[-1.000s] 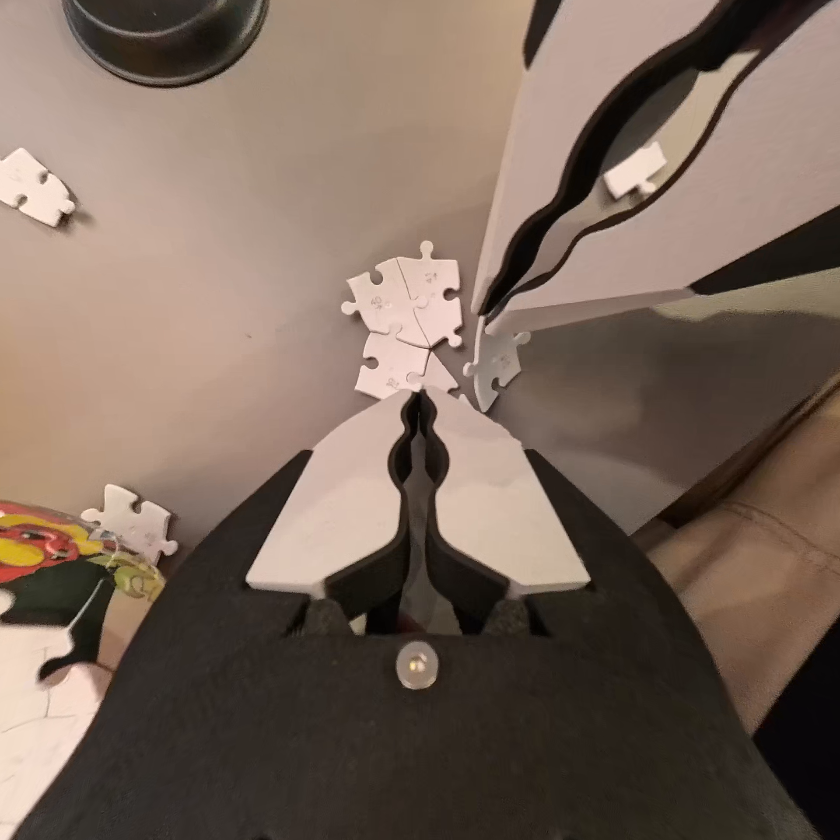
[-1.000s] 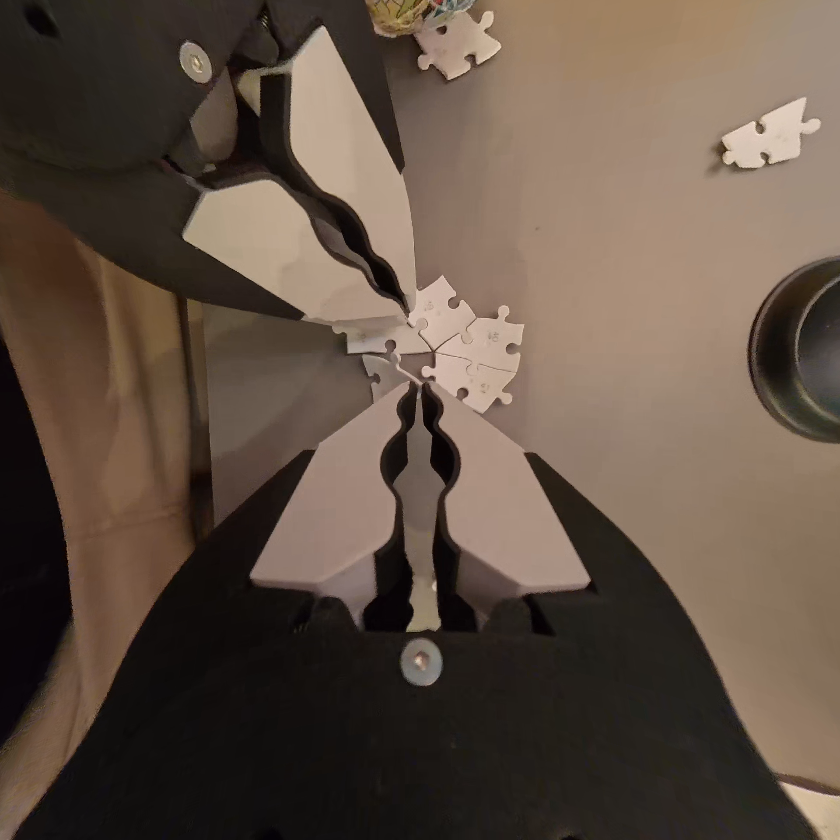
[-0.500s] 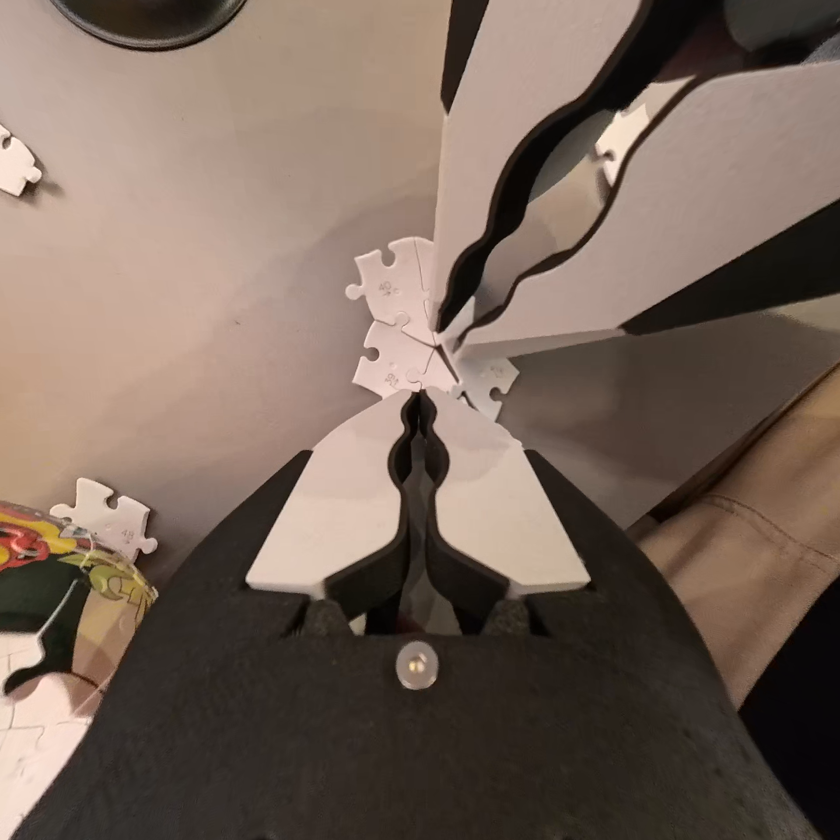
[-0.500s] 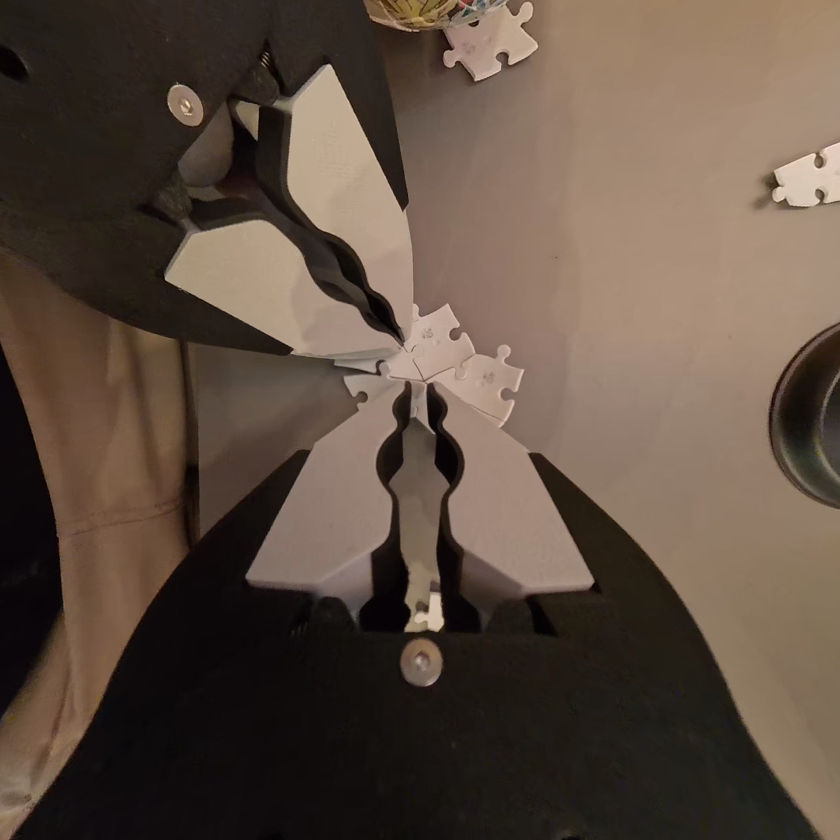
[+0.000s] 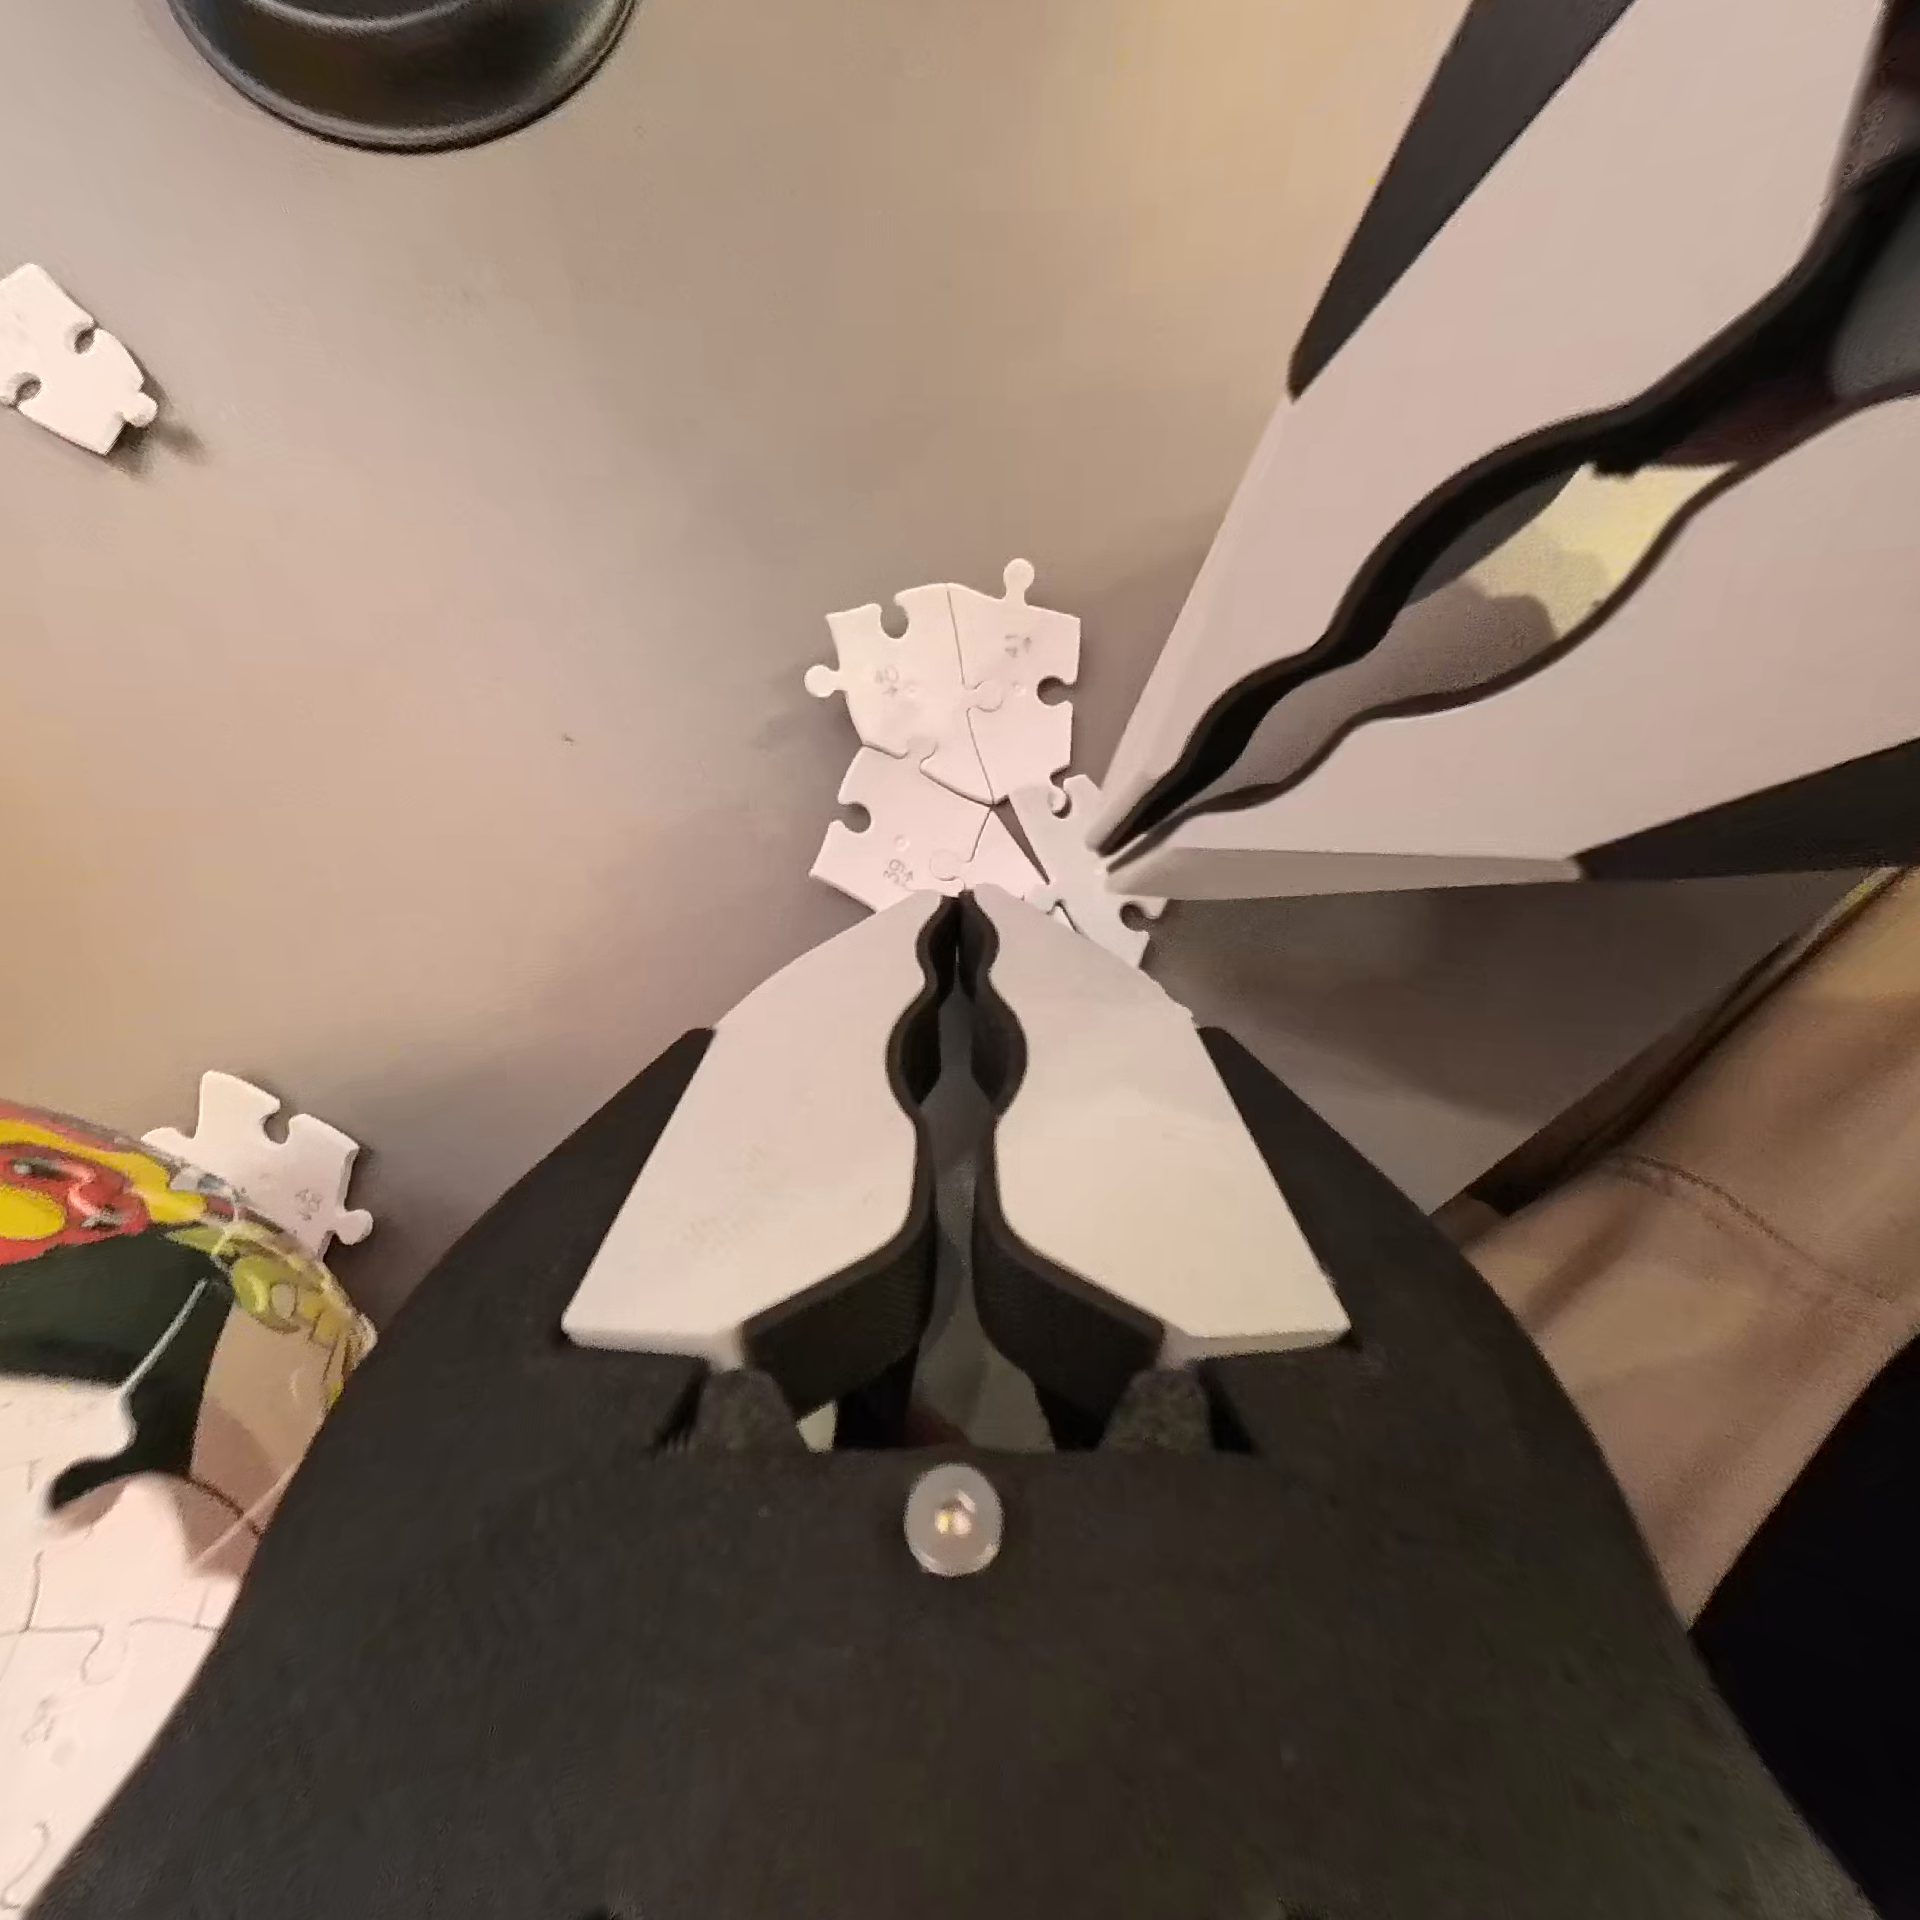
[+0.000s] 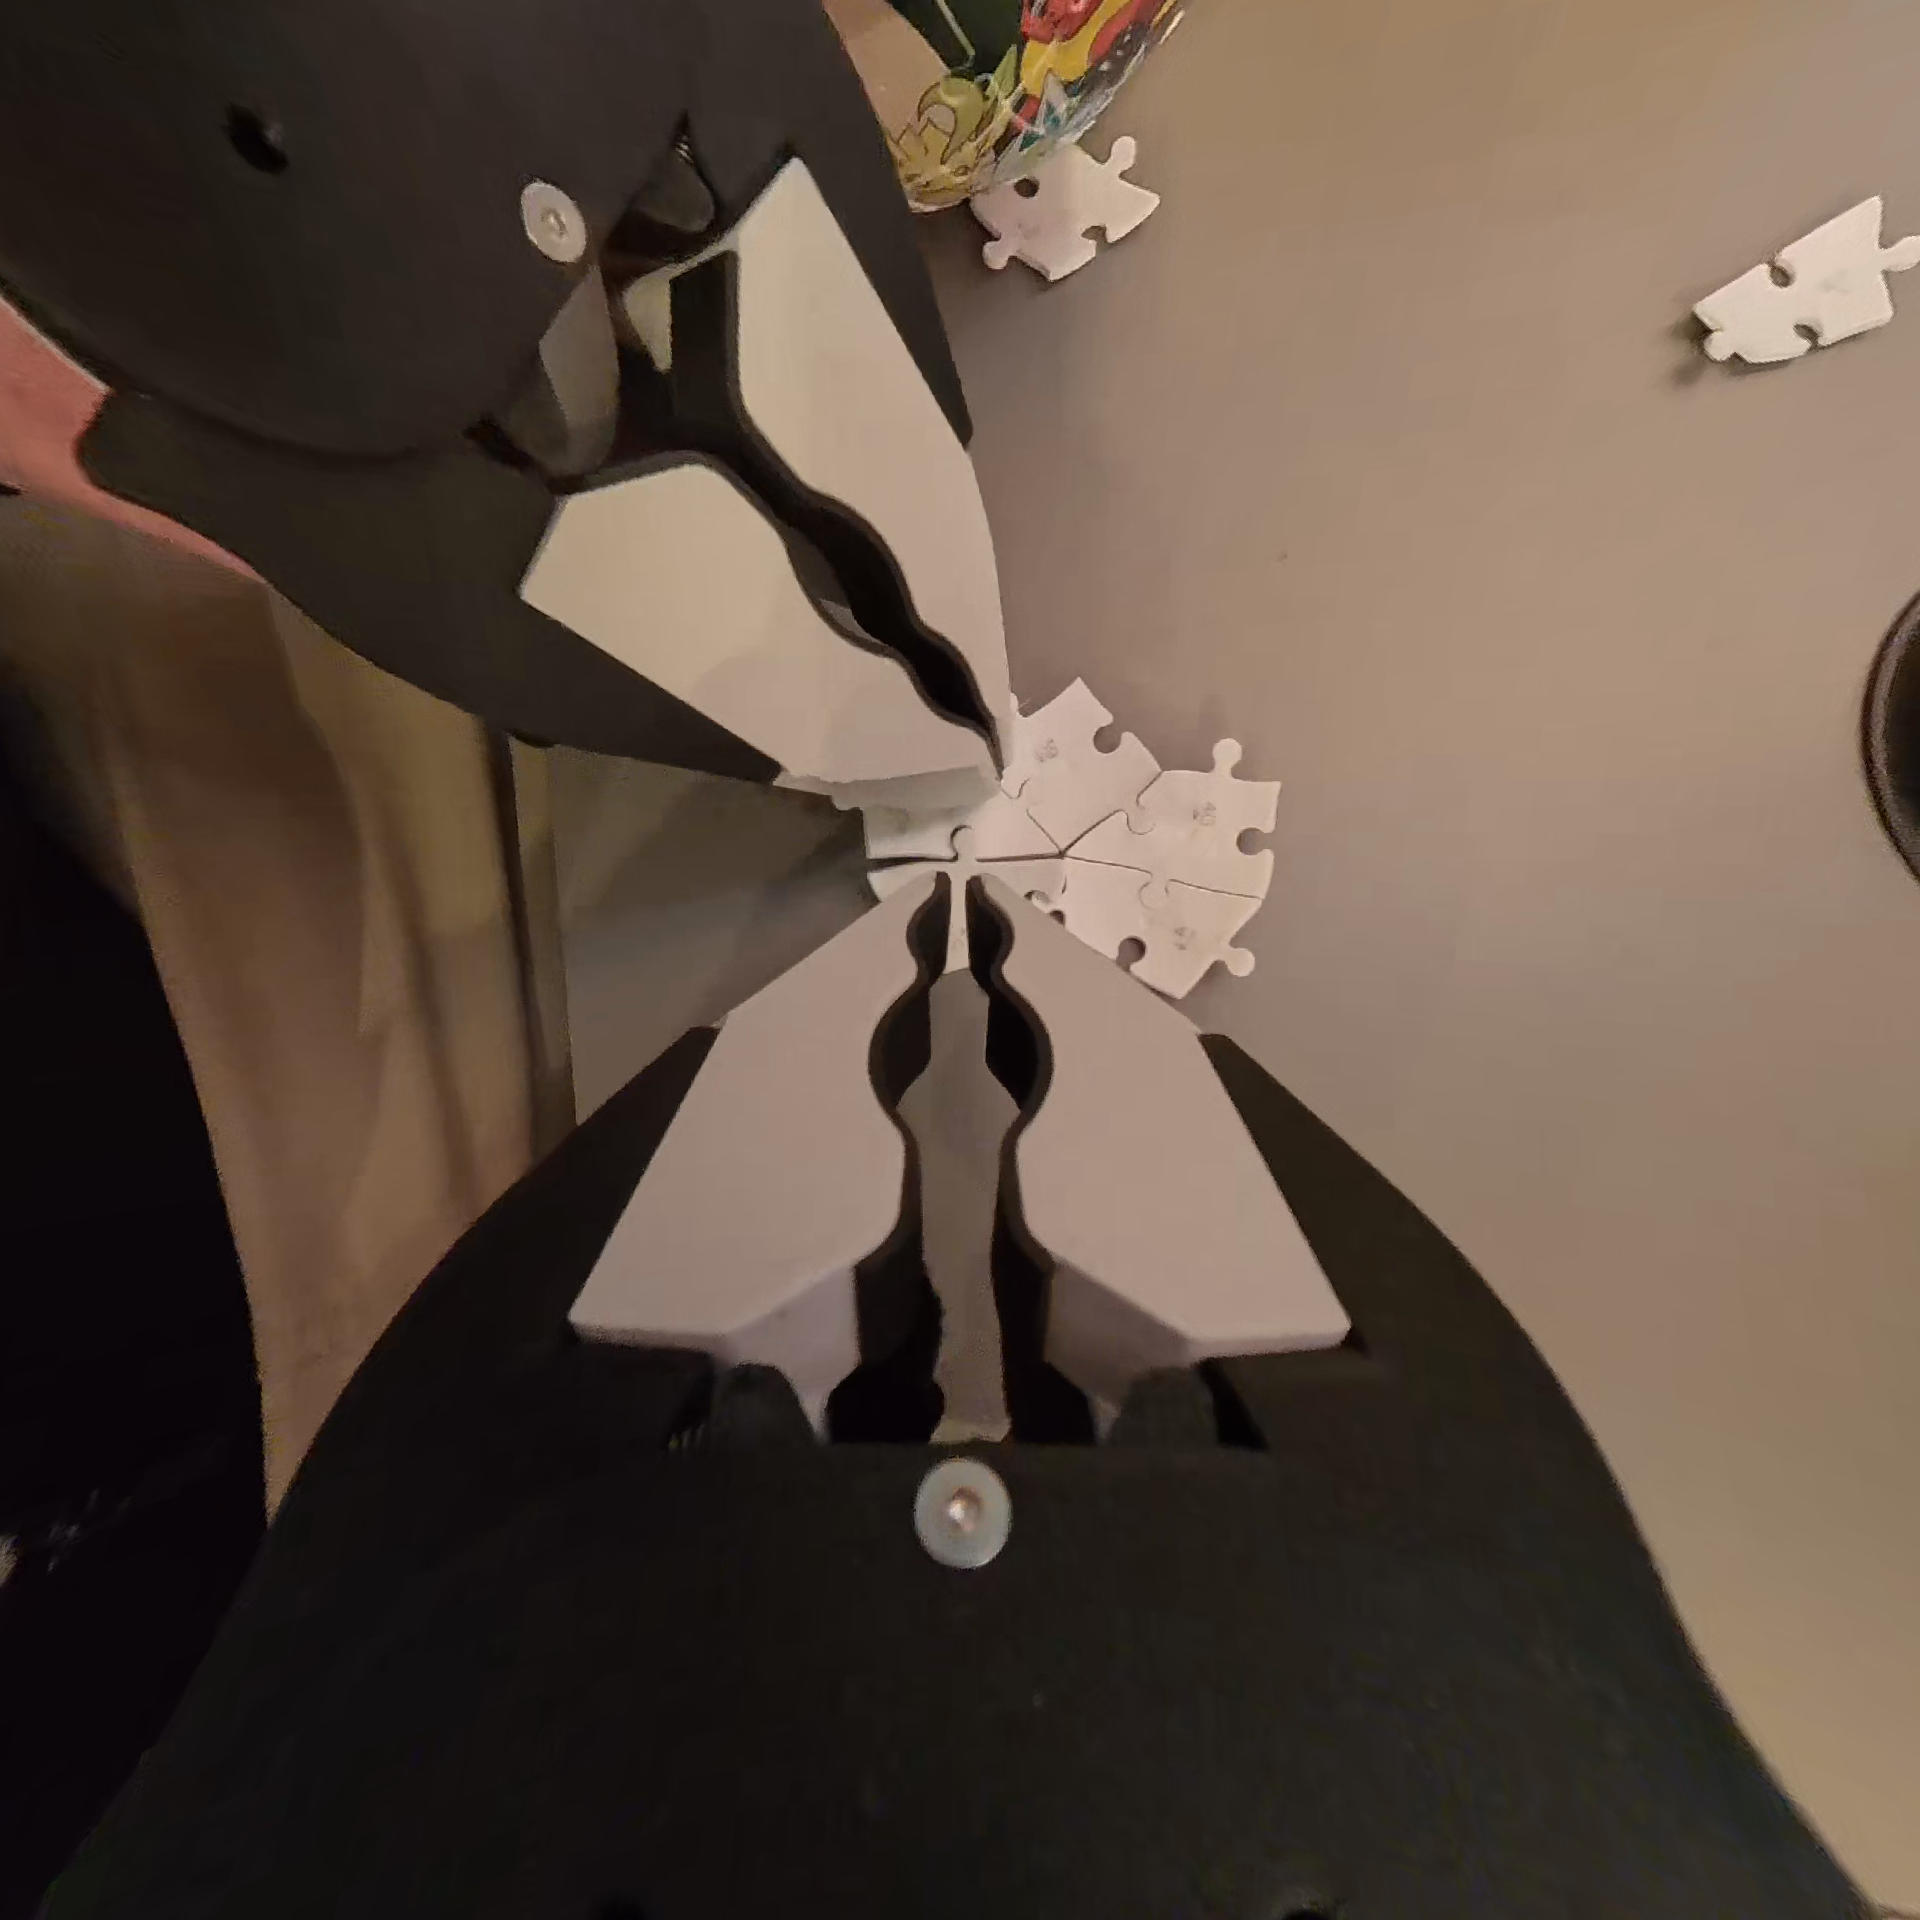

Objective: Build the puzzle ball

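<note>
A cluster of joined white puzzle pieces [image 5: 940,727] lies face down over the grey table [image 5: 520,623]. My left gripper [image 5: 957,902] is shut on the cluster's near edge. My right gripper [image 5: 1107,857] comes in from the upper right, shut on a single white piece [image 5: 1081,883] that touches the cluster's right side, a thin gap showing between them. In the right wrist view my right gripper [image 6: 956,883] is at the cluster [image 6: 1164,842] from below and my left gripper [image 6: 995,767] from the upper left. The partly built coloured puzzle ball [image 5: 114,1247] is at the lower left.
Two loose white pieces [image 5: 73,358] [image 5: 275,1174] lie to the left; they also show in the right wrist view [image 6: 1808,286] [image 6: 1070,208]. A black round bowl [image 5: 405,62] stands at the far edge. A person's beige clothing [image 5: 1714,1299] is past the table edge on the right. My two grippers' fingertips are within a few centimetres of each other.
My right gripper swung in over the cluster with its piece, then drew back to the cluster's right side. The piece now touches the cluster. My left gripper stayed shut on the cluster.
</note>
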Tool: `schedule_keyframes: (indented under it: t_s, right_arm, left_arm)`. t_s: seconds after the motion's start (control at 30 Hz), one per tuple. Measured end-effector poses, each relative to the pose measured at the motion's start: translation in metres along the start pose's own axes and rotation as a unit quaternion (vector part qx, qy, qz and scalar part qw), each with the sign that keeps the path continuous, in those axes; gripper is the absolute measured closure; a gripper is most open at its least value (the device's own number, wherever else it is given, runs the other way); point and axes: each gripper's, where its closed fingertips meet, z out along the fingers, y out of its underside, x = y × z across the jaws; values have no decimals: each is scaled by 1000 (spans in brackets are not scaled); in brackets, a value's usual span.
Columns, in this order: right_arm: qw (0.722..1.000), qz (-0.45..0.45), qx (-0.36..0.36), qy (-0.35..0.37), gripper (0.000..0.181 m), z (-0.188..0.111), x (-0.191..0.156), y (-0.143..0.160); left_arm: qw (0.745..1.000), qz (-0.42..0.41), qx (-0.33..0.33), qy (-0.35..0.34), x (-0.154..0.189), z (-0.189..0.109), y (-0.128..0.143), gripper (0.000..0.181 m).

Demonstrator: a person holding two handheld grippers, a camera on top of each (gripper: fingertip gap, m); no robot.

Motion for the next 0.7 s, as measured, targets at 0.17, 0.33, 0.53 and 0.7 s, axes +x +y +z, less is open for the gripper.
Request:
schedule_keyframes:
  t_s: [0.17,0.33,0.53,0.7]
  right_arm:
    - [999,11,26,14,181,9,1,-5]
    - [1000,19,19,13,181,15,2,0]
    - [999,25,23,8,181,18,2,-1]
    - [999,34,21,0,181,19,1,-2]
  left_arm:
    - [1000,-21,9,0,-3,-3,0,181]
    - [999,-33,14,-4,-7,-4,0,181]
    - [999,-39,7,-13,-11,-3,3,181]
    - [998,-45,43,-16,-15,-9,-10,181]
